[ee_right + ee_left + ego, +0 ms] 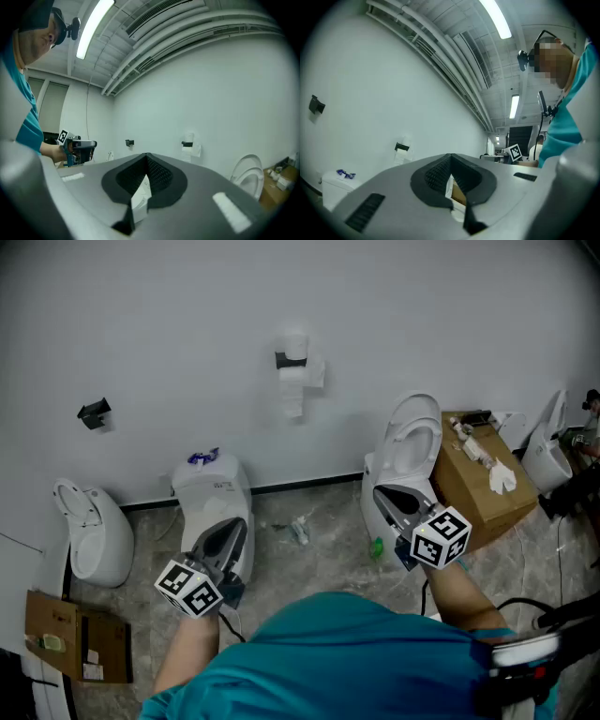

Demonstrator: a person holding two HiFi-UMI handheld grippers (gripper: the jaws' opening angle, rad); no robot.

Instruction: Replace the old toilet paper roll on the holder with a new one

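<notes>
Toilet paper roll (pixel 295 345) on black holder (pixel 287 360), high on the wall (pixel 169 324), loose tail hanging down. Well ahead of and above both claws, roughly midway between them. Roll's axis too small to tell. Left claw (pixel 232 527) and right claw (pixel 382 492) pinched together, empty, aimed about level at the wall.

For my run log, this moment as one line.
left claw shut, empty | right claw shut, empty | toilet paper roll on wall holder, untouched
</notes>
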